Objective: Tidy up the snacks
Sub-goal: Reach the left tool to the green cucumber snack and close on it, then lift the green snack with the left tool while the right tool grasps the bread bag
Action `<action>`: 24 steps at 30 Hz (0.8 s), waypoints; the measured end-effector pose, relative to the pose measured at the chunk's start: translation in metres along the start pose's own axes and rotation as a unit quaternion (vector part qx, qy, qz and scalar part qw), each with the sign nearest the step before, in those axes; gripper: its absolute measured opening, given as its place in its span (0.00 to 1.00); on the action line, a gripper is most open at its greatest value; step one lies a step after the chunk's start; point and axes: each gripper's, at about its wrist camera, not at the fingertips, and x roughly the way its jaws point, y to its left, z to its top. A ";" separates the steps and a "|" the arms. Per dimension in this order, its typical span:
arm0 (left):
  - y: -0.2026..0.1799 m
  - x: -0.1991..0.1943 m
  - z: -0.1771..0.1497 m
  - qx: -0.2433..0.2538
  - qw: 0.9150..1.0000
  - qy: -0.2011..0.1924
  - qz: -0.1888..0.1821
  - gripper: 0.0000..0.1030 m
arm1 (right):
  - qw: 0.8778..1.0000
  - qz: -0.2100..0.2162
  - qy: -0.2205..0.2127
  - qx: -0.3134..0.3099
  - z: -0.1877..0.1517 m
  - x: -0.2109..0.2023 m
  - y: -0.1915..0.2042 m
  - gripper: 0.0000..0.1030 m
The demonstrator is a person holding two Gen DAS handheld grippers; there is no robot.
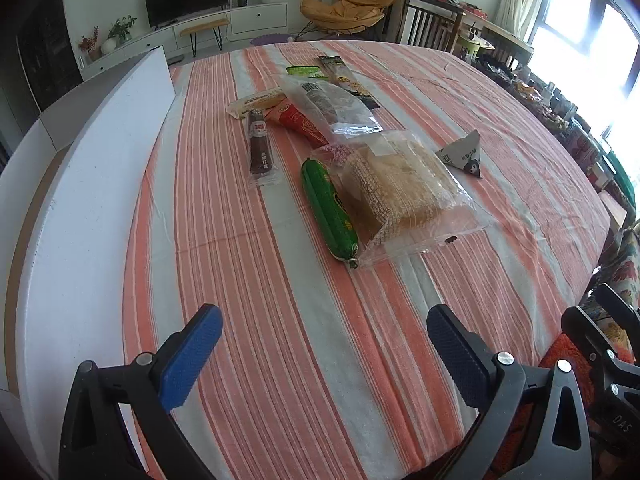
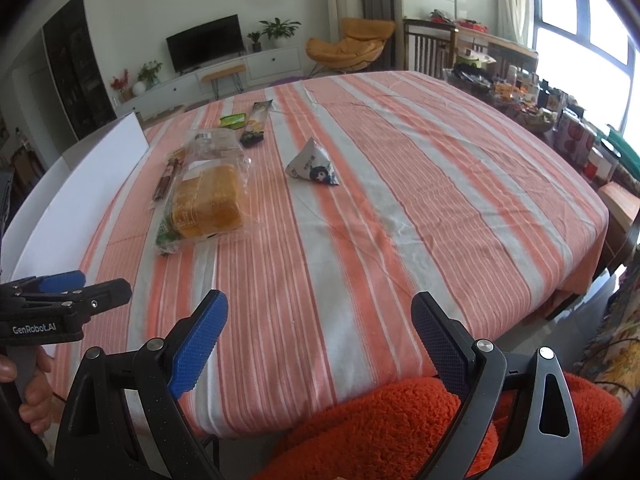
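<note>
Snacks lie clustered on the striped tablecloth. Nearest are a clear bag of sliced bread and a green sausage against its left side. Behind them lie a dark sausage stick, a red packet, a clear bag of dark bread and a long dark strip pack. A white triangular pack sits apart on the right. My left gripper hangs open and empty, short of the sausage. My right gripper is open and empty over the table's near edge, far from the bread bag.
A tall white board runs along the table's left side. An orange fuzzy sleeve lies under the right gripper. A cluttered side table stands at the far right. A hand holds the left gripper's handle.
</note>
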 end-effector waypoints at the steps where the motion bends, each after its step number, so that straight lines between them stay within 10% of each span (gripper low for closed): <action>1: 0.006 0.007 0.005 -0.016 1.000 0.008 0.005 0.91 | 1.000 0.000 -0.001 0.002 0.000 -0.001 -0.001 0.92; 8: 0.026 0.054 0.047 -0.089 0.995 0.020 -0.025 0.80 | 1.000 0.011 0.011 0.016 0.000 0.004 -0.006 0.92; 17: -0.008 0.075 0.058 -0.021 0.999 0.004 0.038 0.23 | 0.999 0.019 0.016 0.028 -0.001 0.004 -0.011 0.92; 24: 0.029 0.051 0.019 -0.015 1.000 0.008 0.015 0.22 | 0.999 0.026 0.027 0.031 -0.001 0.007 -0.011 0.92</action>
